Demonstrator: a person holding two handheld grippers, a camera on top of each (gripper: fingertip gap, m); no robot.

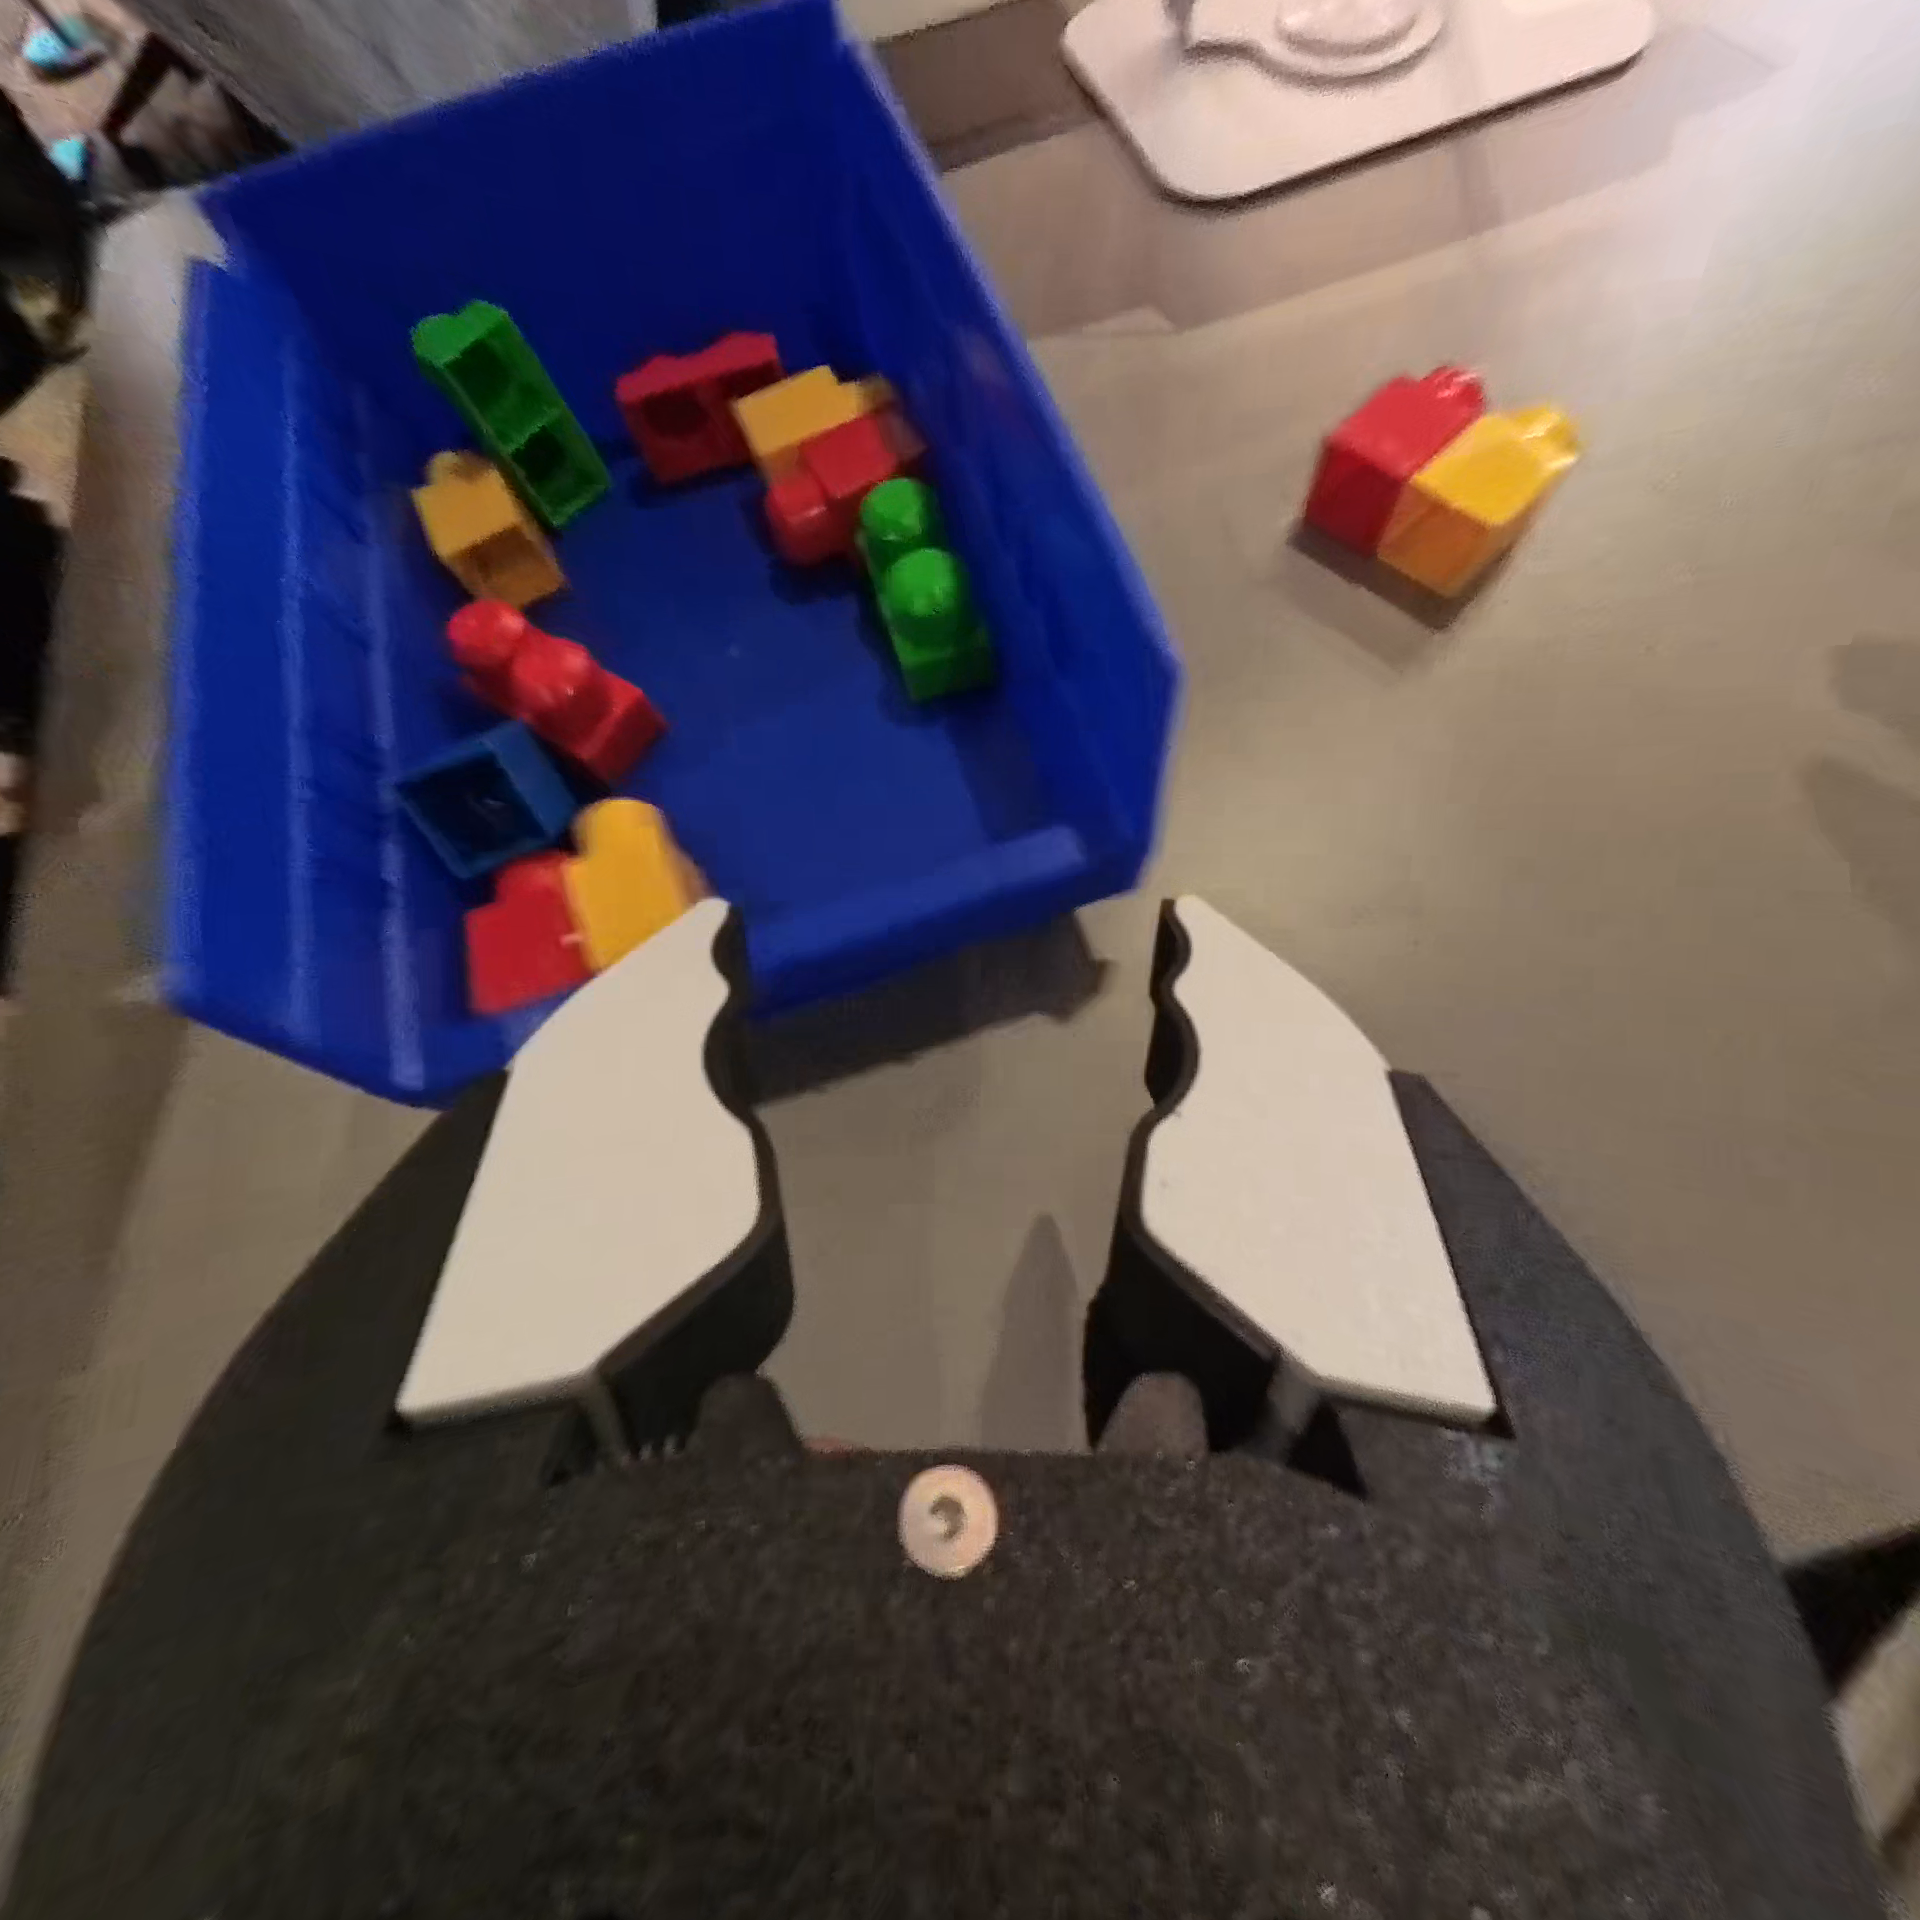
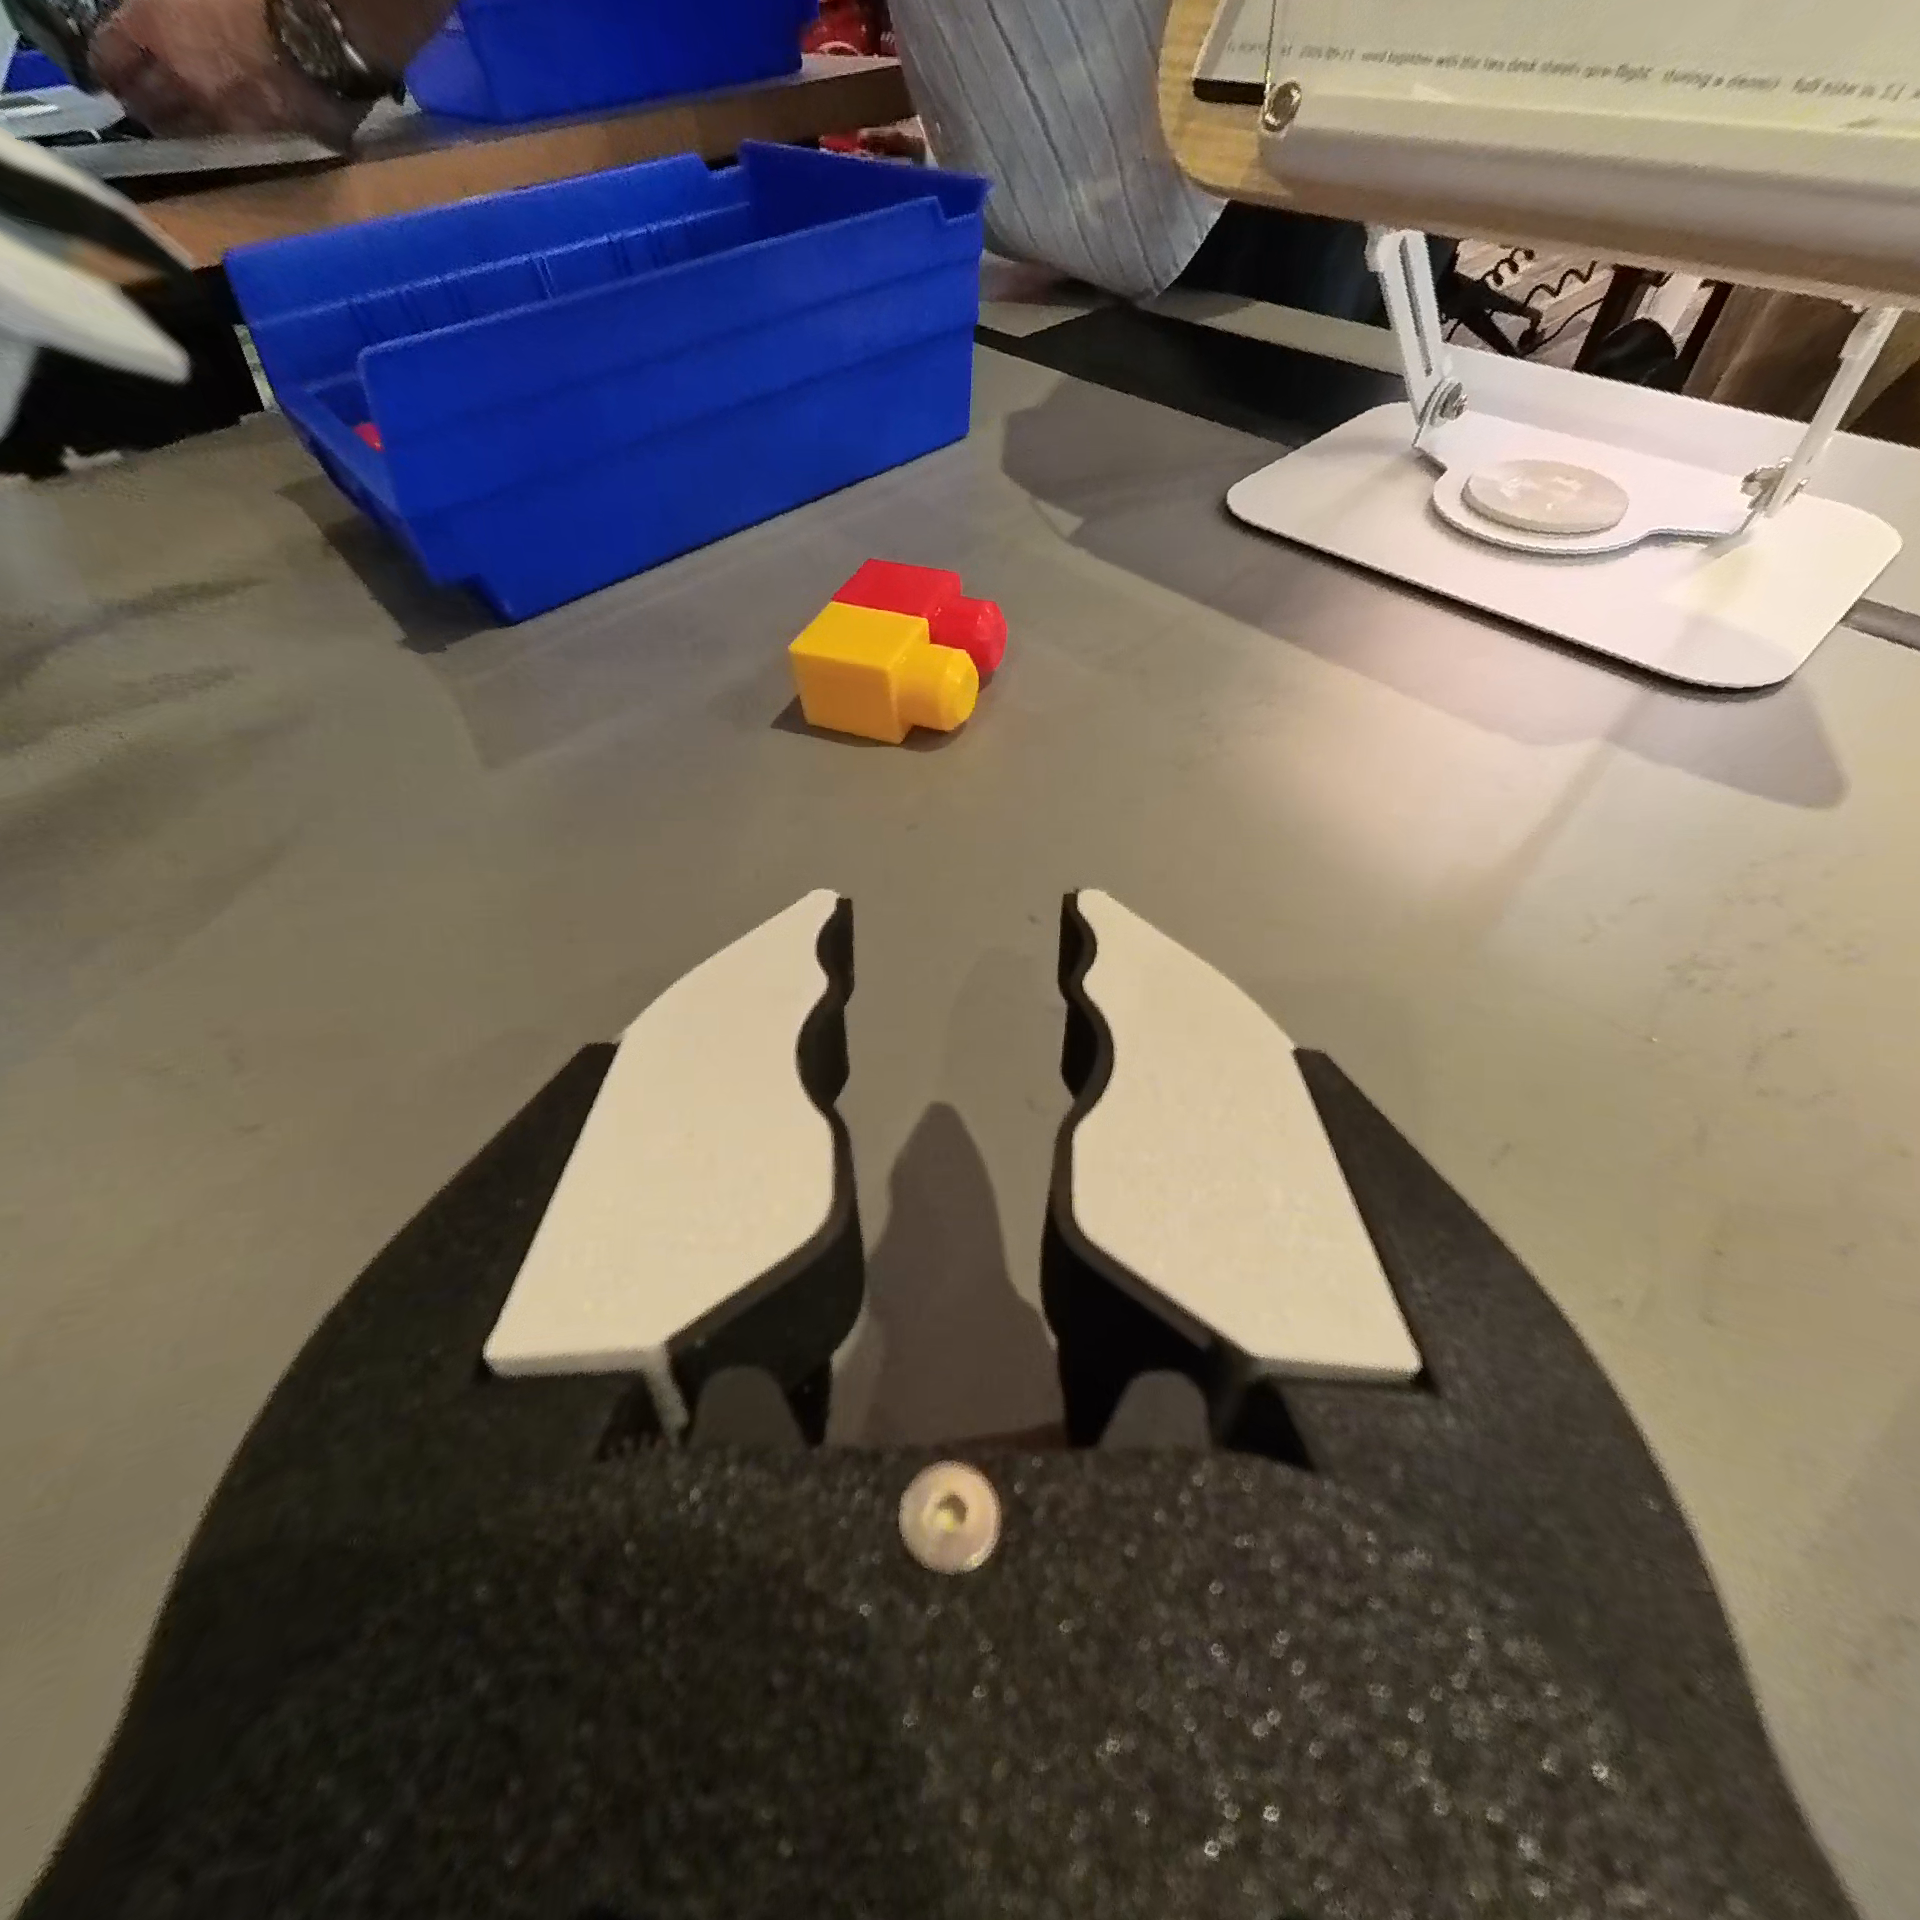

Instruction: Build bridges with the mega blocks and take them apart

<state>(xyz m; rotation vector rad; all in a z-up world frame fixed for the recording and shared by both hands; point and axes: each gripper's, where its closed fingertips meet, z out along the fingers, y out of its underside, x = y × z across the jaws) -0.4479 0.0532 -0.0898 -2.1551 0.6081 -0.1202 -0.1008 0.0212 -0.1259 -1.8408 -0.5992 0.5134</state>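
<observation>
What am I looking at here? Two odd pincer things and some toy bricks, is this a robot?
No robot: a person holds a pincer tool in each hand, each with a camera looking along its fingers. One picture is from the left tool, hovering near a blue bin of loose blocks. The other is from the right tool, facing a red block and yellow block lying side by side on the grey table. A white stand sits to the right. Both tools are open and hold nothing.

One blue bin holds about eleven blocks: four red, four yellow, two green and one blue. Two more blocks, one red block and one yellow block, lie joined on the table. There are two tools, each with two fingers.
</observation>
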